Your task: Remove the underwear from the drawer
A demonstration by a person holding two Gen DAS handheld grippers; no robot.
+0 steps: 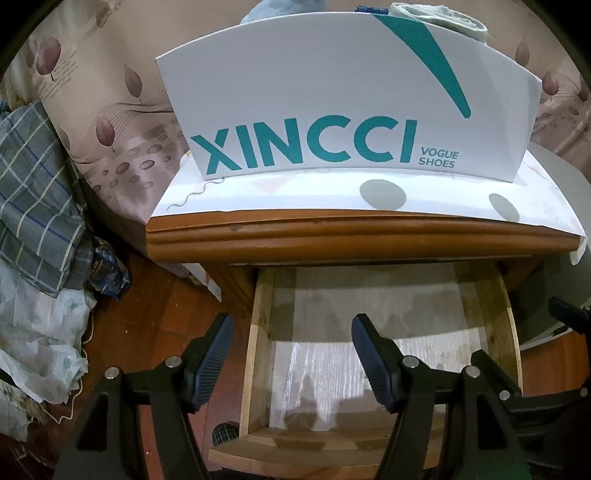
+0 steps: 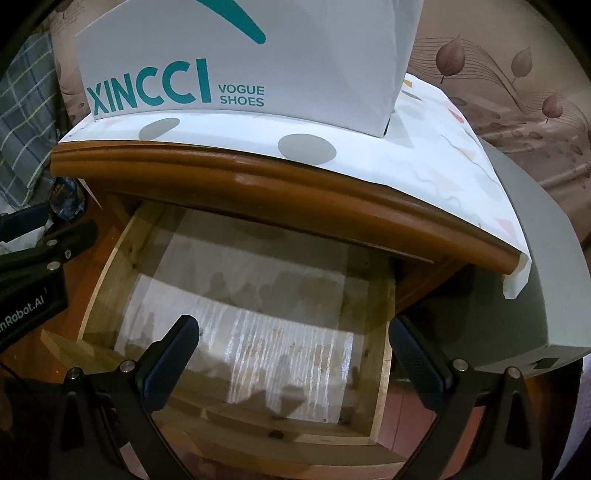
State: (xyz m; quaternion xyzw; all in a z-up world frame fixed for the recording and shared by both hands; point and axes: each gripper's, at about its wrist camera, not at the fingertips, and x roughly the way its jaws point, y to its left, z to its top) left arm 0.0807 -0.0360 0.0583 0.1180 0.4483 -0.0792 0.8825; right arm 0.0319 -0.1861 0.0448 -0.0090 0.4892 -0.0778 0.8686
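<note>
The wooden drawer (image 1: pixel 258 332) of the nightstand is pulled out; only its pale liner shows inside, no underwear. It also shows in the right wrist view (image 2: pixel 107 280). Rolled pale cloth (image 1: pixel 443 16) and light-blue cloth (image 1: pixel 280 9) stick out of the white XINCCI shoe box (image 1: pixel 332 110) on top of the nightstand. My left gripper (image 1: pixel 291 332) is open and empty above the drawer's front left. My right gripper (image 2: pixel 293 334) is open and empty above the drawer's front. The left gripper's body (image 2: pixel 33 258) shows at the right wrist view's left edge.
The nightstand top (image 2: pixel 258 177) has a dotted white cover. A checked cloth pile (image 1: pixel 33 206) and bags lie on the floor at left. A grey box (image 2: pixel 535 277) stands to the right. A leaf-patterned bed sheet (image 2: pixel 517 74) is behind.
</note>
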